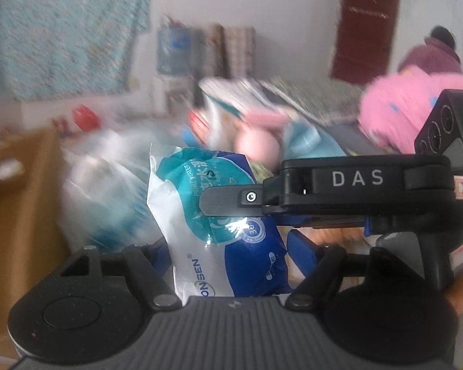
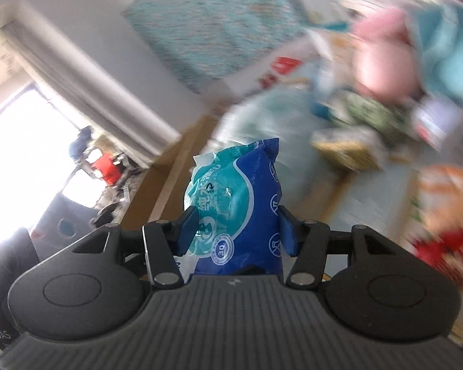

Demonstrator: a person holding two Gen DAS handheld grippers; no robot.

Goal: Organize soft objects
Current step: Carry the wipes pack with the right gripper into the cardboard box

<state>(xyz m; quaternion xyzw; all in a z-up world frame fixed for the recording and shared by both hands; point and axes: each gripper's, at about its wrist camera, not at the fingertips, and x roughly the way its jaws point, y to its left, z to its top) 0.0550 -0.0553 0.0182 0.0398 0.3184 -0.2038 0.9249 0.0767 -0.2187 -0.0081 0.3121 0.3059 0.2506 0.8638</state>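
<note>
A blue, teal and white wet-wipes pack (image 1: 213, 231) stands upright between the blue pads of my left gripper (image 1: 228, 256). My right gripper comes in from the right in the left wrist view, its black body marked DAS (image 1: 355, 182), and it pinches the same pack. In the right wrist view the pack (image 2: 240, 206) sits between the blue pads of my right gripper (image 2: 236, 231), which is shut on it. Both hold the pack in the air above a blurred heap of soft things.
A brown cardboard box (image 1: 18, 203) is at the left. Behind the pack lie clear bags (image 1: 98, 185), a pink plush toy (image 1: 256, 145), a pink garment (image 1: 398, 111) and packets. A person (image 1: 432, 55) sits at the far right. The background is motion-blurred.
</note>
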